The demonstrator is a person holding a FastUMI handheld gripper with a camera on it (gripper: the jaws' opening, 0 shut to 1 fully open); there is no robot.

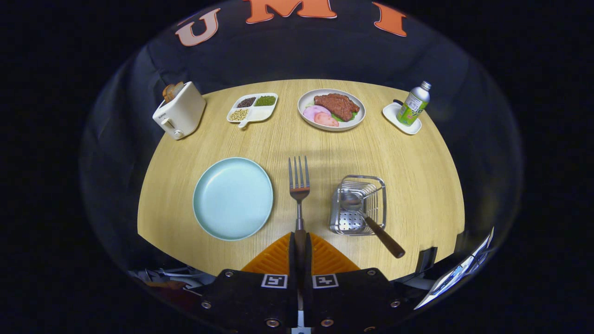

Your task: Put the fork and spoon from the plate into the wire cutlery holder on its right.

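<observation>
Gripper [300, 246] fingers closed tight on the fork [299, 195] handle, both pressing it; fork points straight ahead, tines up and away, held over the table [417, 162] between plate and holder. Counts: one fork, one spoon [371, 222], one blue plate [233, 198], bare, ahead-left of the fingers. One wire cutlery holder [358, 205] ahead-right, the spoon already in it, bowl inside, wooden handle sticking out over the rim toward the gripper. Far beyond the fingers: one toaster [180, 115], one divided dish of beans [253, 108], one plate of meat [331, 109], one bottle [414, 104] on a small white tray [402, 118]. Gripper is level, aimed forward.
</observation>
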